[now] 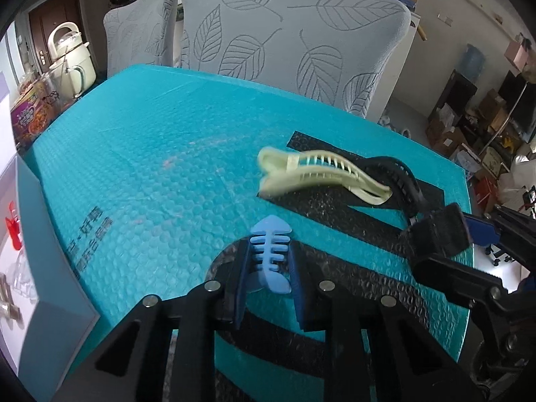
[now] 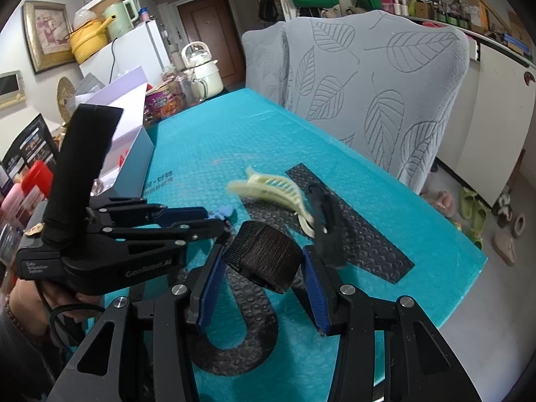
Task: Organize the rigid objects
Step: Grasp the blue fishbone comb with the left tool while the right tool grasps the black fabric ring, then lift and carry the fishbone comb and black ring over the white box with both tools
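Our left gripper (image 1: 269, 264) is closed on a blue fishbone-shaped clip (image 1: 270, 254), pinched between both blue pads just above the teal bubble mat (image 1: 140, 167). Our right gripper (image 2: 261, 264) clamps a black cylindrical roller (image 2: 263, 256) between its fingers. Beyond them, a pale yellow claw hair clip (image 1: 318, 174) lies blurred beside a black claw clip (image 1: 402, 177) on the mat's black patch. Leaf-patterned chairs (image 1: 288, 33) stand behind.

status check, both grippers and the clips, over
Left gripper shut on blue fishbone clip. Right gripper shut on black brush block. Cream claw clip and black clip loose on mat.
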A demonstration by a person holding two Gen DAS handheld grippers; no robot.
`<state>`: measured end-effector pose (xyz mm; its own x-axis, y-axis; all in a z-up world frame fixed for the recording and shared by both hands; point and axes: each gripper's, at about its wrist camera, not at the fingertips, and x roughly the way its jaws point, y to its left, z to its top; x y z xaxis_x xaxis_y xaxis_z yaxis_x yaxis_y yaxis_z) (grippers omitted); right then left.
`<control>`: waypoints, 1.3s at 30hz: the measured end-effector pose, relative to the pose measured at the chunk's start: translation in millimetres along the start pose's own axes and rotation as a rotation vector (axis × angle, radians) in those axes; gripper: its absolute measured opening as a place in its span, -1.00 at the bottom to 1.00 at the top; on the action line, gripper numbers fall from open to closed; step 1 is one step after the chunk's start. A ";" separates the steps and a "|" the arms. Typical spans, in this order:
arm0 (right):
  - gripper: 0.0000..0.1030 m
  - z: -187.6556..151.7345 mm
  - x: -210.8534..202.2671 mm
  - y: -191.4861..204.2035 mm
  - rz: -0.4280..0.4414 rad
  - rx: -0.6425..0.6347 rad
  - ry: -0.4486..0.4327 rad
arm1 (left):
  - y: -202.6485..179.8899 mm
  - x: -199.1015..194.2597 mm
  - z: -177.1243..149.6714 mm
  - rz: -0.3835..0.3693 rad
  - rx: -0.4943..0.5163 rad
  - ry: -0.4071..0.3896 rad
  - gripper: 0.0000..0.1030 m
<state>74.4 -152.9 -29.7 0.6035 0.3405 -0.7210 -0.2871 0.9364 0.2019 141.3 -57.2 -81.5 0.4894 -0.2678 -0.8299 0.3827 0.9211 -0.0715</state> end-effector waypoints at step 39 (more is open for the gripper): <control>-0.11 -4.0 22.2 117.4 0.280 -0.273 0.058 | 56.9 -119.2 -93.7 0.201 -0.275 -0.129 -0.56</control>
<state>51.1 -35.7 -24.7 0.4327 0.5670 -0.7009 -0.6269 0.7480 0.2180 31.3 53.6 -38.5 0.6351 -0.0912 -0.7670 0.0523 0.9958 -0.0751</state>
